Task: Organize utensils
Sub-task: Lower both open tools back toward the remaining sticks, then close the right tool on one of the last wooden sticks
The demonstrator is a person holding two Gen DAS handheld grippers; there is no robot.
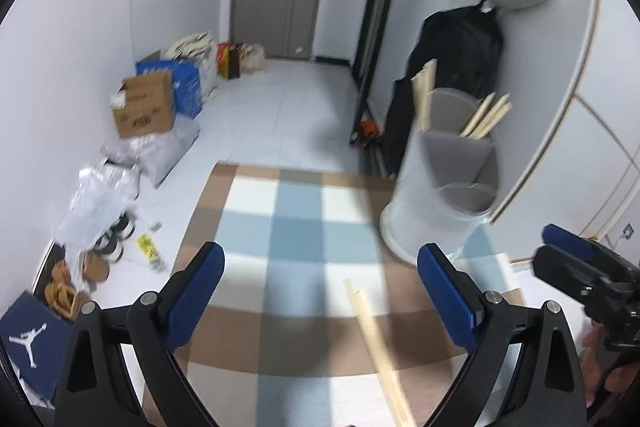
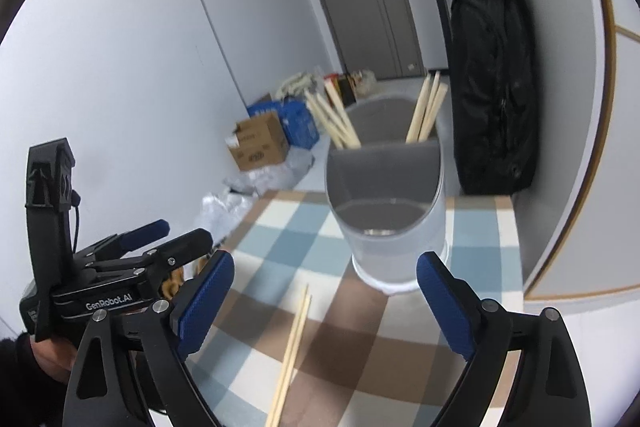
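From the left wrist, the left tool (image 1: 320,291) stands spread wide with nothing between its pads, above a pair of chopsticks (image 1: 376,339) lying loose on the checked cloth of the bench (image 1: 296,211), while the divided utensil holder (image 1: 448,187) beyond already carries chopsticks in two rear compartments and its nearest compartment looks empty. From the right wrist, the right tool (image 2: 325,299) is likewise spread and empty, the same loose chopsticks (image 2: 294,343) lie between its fingers on the cloth, and the utensil holder (image 2: 392,211) stands just behind them. By my reading most of the sorting is done, and this last visible pair is yet to be picked up and dropped in.
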